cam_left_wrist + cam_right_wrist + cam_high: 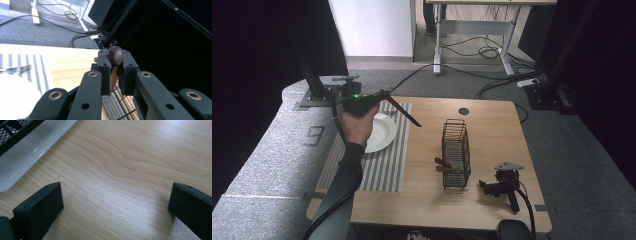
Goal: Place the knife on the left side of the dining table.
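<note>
Holding a dark wooden utensil (404,112) in my left tool (115,65), I have it pinched tight between the narrow jaws; in the left gripper view its rounded brown end pokes up past the pads. From the high view the long handle slants out of the left tool (381,97) toward the wire basket (456,152), and my hand sits above the white plate (384,131), which lies well to the left of the basket on a striped placemat (387,165). A fork (17,69) rests on the mat just beside the plate.

My right tool (503,187) sits on the bench (492,125) just to the right of the basket's near end, its jaws spread wide with nothing between them; the right gripper view looks down on bare wood grain between the pads, with the basket's black mesh (15,130) at the corner.

I judge the work roughly midway: the place setting has plate and fork laid, this utensil is out and in hand, not yet set down by the plate. More wooden handles (443,164) stick out of the basket's left side, so further pieces may remain to fetch.
</note>
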{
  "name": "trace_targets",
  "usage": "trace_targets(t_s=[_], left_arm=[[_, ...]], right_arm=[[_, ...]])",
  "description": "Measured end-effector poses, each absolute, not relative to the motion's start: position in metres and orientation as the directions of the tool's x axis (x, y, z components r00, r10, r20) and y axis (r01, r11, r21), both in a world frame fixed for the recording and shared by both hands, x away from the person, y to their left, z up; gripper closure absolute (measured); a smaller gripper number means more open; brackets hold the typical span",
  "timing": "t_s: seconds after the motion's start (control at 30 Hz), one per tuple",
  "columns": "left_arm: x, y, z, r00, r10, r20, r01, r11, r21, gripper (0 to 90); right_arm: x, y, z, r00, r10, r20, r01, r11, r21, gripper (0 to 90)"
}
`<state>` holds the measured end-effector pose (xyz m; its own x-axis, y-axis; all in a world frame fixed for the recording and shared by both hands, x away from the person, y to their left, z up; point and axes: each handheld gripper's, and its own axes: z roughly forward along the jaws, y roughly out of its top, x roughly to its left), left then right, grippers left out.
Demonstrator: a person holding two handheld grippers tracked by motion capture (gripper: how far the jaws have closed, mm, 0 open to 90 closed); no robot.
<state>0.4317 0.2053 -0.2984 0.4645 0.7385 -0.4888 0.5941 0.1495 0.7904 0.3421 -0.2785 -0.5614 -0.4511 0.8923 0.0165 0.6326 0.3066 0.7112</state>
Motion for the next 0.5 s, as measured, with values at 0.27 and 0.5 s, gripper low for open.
trace_targets(t_s=[0.27, 0.5], left_arm=[[0.421, 0.231, -0.321, 0.415, 0.761, -0.499, 0.610, 0.174, 0.773, 80.3], [0.412, 0.249, -0.345, 0.375, 0.777, -0.505, 0.626, 0.189, 0.756, 80.2]], right_arm=[[0.342, -0.279, -0.561, -0.452, 0.892, 0.016, 0.632, 0.307, 0.711, 0.0], [0.342, -0.279, -0.561, -0.452, 0.892, 0.016, 0.632, 0.307, 0.711, 0.0]])
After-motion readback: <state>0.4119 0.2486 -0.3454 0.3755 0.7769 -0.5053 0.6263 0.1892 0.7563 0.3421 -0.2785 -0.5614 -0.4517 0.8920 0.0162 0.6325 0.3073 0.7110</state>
